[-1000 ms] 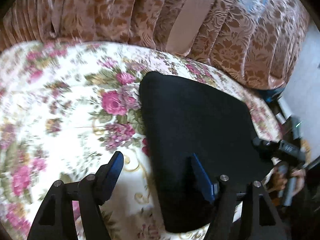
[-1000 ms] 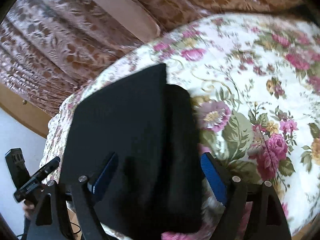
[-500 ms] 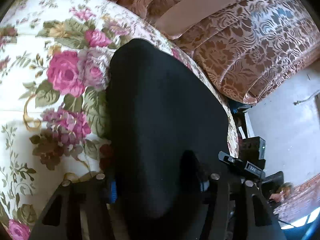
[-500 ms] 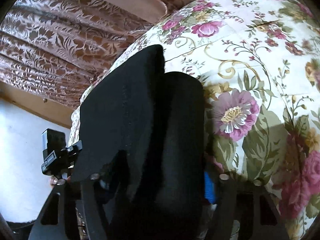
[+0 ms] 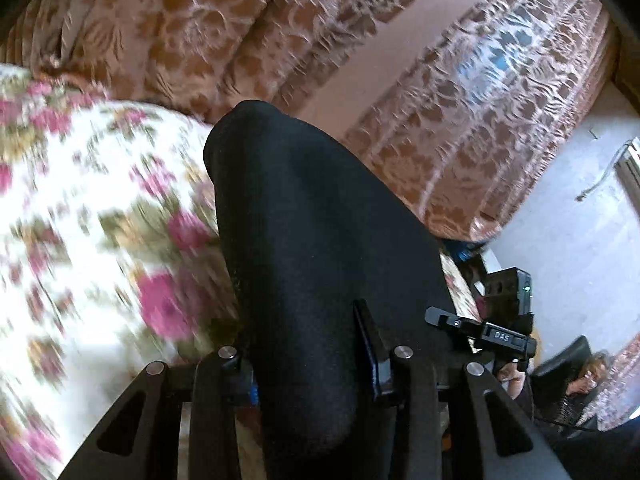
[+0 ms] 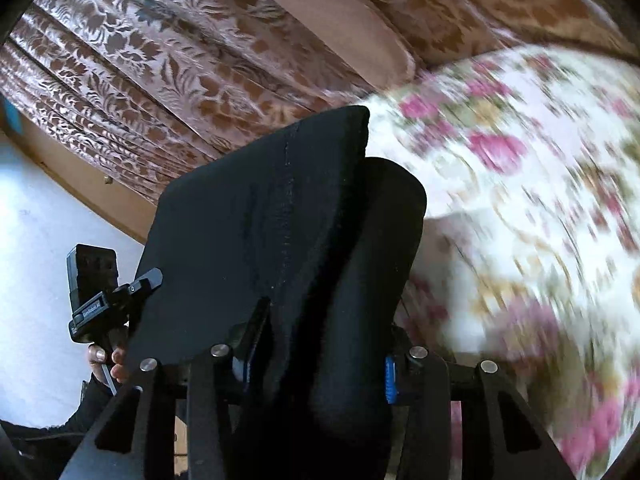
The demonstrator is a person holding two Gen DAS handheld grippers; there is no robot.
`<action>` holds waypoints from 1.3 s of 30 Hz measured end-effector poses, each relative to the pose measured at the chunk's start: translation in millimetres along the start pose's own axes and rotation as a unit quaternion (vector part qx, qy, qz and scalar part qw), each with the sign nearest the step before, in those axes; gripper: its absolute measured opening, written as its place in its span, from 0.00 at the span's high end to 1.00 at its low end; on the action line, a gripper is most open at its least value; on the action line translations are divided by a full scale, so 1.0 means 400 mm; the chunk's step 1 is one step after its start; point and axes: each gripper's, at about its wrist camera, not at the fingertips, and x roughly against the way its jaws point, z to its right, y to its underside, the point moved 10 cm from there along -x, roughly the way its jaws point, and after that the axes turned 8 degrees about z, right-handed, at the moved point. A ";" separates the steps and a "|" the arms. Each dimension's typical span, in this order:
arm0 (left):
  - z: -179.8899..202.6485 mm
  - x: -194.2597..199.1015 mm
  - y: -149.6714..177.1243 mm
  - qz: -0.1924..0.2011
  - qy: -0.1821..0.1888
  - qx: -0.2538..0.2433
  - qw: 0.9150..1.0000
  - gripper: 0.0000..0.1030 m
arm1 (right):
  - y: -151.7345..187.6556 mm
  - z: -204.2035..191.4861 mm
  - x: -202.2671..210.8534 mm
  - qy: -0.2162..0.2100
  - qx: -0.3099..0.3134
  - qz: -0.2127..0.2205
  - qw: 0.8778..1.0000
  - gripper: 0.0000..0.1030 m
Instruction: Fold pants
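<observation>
The folded black pants [image 5: 312,240] fill the middle of the left wrist view, raised off the floral bed cover [image 5: 80,240]. My left gripper [image 5: 312,364] is shut on the near edge of the pants, with thick folded cloth between its fingers. In the right wrist view the pants [image 6: 260,220] show as stacked black layers. My right gripper [image 6: 320,356] is shut on their near edge. Each gripper shows in the other's view, the right one [image 5: 492,332] and the left one [image 6: 104,304], at the opposite side of the bundle.
A brown patterned headboard or cushions [image 5: 400,100] stand behind the bed and also show in the right wrist view [image 6: 160,60]. A pale wall [image 6: 36,240] lies beyond the bed's side. A person [image 5: 588,376] sits low at the far right.
Both grippers have closed on the folded pants and lifted them off the bed cover. The cover is now blurred with motion and lies farther below.
</observation>
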 end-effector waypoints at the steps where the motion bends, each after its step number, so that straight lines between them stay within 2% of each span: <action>1: -0.020 -0.010 -0.034 0.005 -0.012 -0.005 1.000 0.64 | -0.020 -0.008 -0.017 -0.001 0.006 0.001 1.000 0.56; 7: -0.138 -0.077 -0.178 0.009 -0.059 -0.016 0.998 0.63 | -0.165 -0.035 -0.172 -0.002 0.024 -0.005 1.000 0.56; 12: -0.220 -0.172 -0.231 -0.013 -0.093 -0.026 0.995 0.59 | -0.258 -0.016 -0.285 0.004 0.022 -0.004 1.000 0.56; 15: -0.306 -0.255 -0.194 -0.053 -0.135 -0.028 0.989 0.58 | -0.262 0.037 -0.340 0.020 0.012 -0.015 1.000 0.56; 16: -0.334 -0.277 -0.181 -0.059 -0.146 -0.025 0.987 0.53 | -0.254 0.059 -0.359 0.030 0.009 -0.023 0.999 0.56; 18: -0.359 -0.290 -0.174 -0.048 -0.128 0.002 0.991 0.51 | -0.218 0.110 -0.404 0.045 0.004 -0.042 0.998 0.54; 20: -0.372 -0.282 -0.166 -0.039 -0.111 0.025 0.993 0.50 | -0.215 0.128 -0.409 0.021 -0.024 -0.030 0.999 0.51; 23: -0.375 -0.271 -0.164 -0.031 -0.104 0.038 0.993 0.50 | -0.205 0.137 -0.414 0.005 -0.039 -0.020 0.999 0.50; 27: -0.358 -0.237 -0.186 -0.017 -0.129 0.049 0.990 0.50 | -0.201 0.141 -0.410 0.003 -0.050 -0.018 0.999 0.48; 30: -0.350 -0.187 -0.205 0.009 -0.159 0.035 0.987 0.52 | -0.207 0.148 -0.387 0.020 -0.047 -0.024 0.998 0.37; 31: -0.351 -0.164 -0.206 0.018 -0.178 0.027 0.984 0.52 | -0.210 0.146 -0.379 0.034 -0.042 -0.025 0.998 0.32; 33: -0.357 -0.129 -0.203 0.028 -0.212 0.017 0.977 0.52 | -0.211 0.143 -0.357 0.049 -0.028 -0.026 0.998 0.31; 35: -0.354 -0.079 -0.190 0.050 -0.263 -0.004 0.964 0.52 | -0.213 0.139 -0.324 0.077 -0.014 -0.017 0.997 0.30; 37: -0.348 -0.047 -0.171 0.061 -0.292 -0.020 0.954 0.52 | -0.225 0.125 -0.273 0.115 0.015 0.011 0.993 0.30; 38: -0.343 -0.032 -0.154 0.064 -0.310 -0.028 0.948 0.52 | -0.234 0.101 -0.234 0.136 0.053 0.038 0.989 0.31; 39: -0.333 -0.027 -0.137 0.064 -0.324 -0.039 0.943 0.52 | -0.235 0.083 -0.215 0.139 0.071 0.049 0.987 0.33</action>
